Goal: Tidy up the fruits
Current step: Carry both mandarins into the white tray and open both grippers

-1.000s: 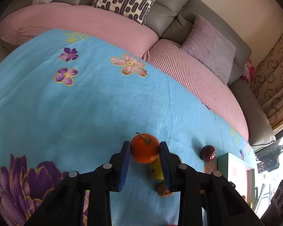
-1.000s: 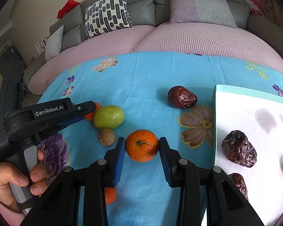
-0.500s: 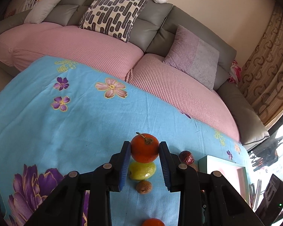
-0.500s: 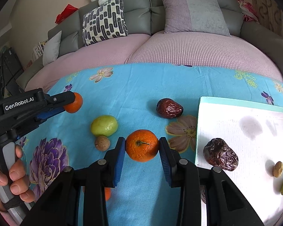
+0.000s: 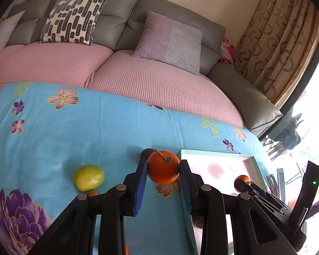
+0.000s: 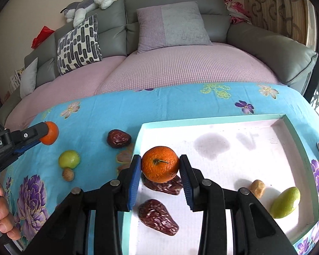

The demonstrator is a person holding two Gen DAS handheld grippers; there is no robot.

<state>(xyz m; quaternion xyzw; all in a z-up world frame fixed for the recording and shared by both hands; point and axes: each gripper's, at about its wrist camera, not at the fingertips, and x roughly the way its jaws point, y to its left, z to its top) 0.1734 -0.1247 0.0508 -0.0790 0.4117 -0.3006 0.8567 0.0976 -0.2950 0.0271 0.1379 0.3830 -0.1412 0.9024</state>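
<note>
Orange (image 6: 160, 166) in right hand-held gripper (image 6: 160, 167) above white tray (image 6: 265, 148).

Open room is found in the far half of the tray (image 6: 219, 120), where only bare white floor is seen, and on the blue cloth (image 6: 180, 102) towards the sofa. The near part of the tray is occupied by two wrinkled dates (image 6: 157, 216), a small brown nut (image 6: 257, 188) and a green fruit (image 6: 285, 201) by the right wall. Left of the tray the cloth is obstructed by a loose date (image 6: 118, 138), a green fruit (image 6: 69, 159) and a walnut (image 6: 68, 174), clustered near each other.
</note>
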